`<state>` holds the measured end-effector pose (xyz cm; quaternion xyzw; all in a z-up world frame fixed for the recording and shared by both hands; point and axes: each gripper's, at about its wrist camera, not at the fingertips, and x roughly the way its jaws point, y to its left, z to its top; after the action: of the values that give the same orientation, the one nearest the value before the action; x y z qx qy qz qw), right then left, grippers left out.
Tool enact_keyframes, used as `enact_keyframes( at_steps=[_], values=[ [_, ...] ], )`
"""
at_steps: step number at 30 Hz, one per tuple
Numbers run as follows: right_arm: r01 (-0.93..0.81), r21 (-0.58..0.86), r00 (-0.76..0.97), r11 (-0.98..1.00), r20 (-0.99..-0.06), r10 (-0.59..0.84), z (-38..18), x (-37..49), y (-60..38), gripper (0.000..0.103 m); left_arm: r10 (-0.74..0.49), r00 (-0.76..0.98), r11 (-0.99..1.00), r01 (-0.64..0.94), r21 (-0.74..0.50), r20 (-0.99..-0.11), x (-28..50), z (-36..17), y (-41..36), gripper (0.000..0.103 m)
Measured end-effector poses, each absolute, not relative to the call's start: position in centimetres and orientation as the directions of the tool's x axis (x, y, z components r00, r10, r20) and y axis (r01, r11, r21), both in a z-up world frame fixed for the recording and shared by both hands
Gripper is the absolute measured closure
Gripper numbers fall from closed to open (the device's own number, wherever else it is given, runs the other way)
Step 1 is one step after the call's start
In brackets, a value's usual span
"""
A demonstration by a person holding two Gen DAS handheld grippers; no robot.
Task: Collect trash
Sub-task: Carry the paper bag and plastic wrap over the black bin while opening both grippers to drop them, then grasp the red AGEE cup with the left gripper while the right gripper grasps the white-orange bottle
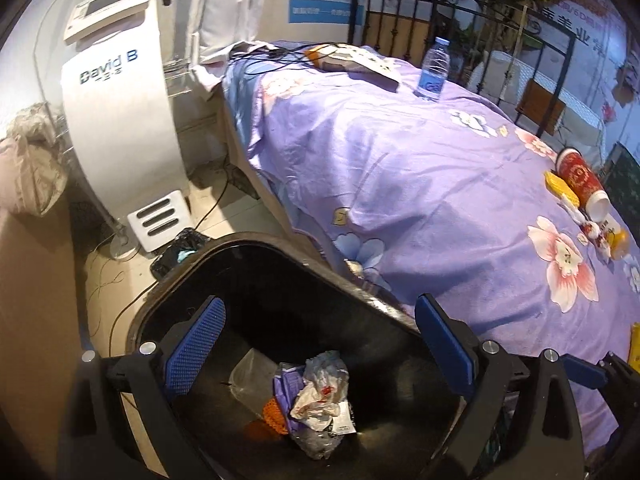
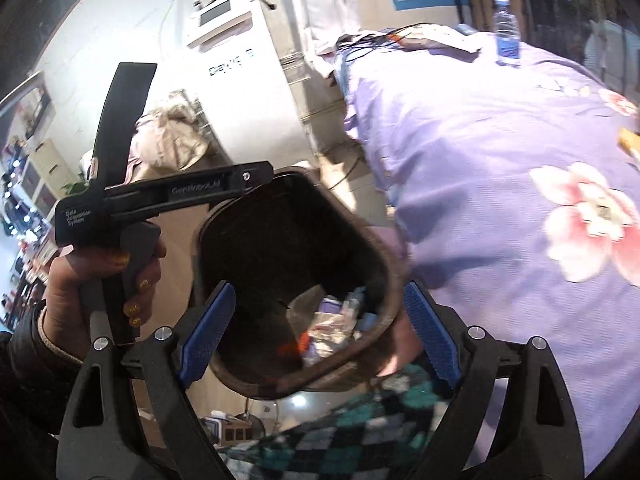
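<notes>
A black trash bin stands on the floor beside the bed, with crumpled wrappers at its bottom. My left gripper hangs open above the bin's mouth, nothing between its blue pads. In the right wrist view my right gripper is also open over the same bin and its trash, holding nothing. On the purple sheet at the right lie a tipped red paper cup, a yellow wrapper and small scraps. A water bottle stands farther up the bed.
A white floor machine stands left of the bed, with cables on the floor by it. A black iron bed frame rises behind. A hand holds the left tool. A checked cloth lies below the bin.
</notes>
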<state>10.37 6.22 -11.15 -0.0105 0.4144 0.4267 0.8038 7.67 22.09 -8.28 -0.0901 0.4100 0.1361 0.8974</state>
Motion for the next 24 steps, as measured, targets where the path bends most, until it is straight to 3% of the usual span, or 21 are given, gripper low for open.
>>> enact_keyframes(
  at_steps=[8, 15, 24],
  values=[
    [-0.561, 0.319, 0.415, 0.764, -0.689, 0.593, -10.0, 12.4, -1.5, 0.017, 0.047, 0.633, 0.993, -0.117, -0.035, -0.772, 11.7, -8.1, 14.8, 0.009],
    [-0.464, 0.266, 0.502, 0.845, -0.707, 0.498, -7.6, 14.5, -8.9, 0.017, -0.111, 0.583, 0.993, 0.031, -0.115, -0.805, 16.5, -7.4, 9.9, 0.009],
    [-0.209, 0.244, 0.528, 0.947, -0.787, 0.319, -7.2, 23.5, -21.5, 0.019, -0.225, 0.547, 0.973, 0.172, -0.155, -0.806, 23.1, -4.8, 3.1, 0.009]
  ],
)
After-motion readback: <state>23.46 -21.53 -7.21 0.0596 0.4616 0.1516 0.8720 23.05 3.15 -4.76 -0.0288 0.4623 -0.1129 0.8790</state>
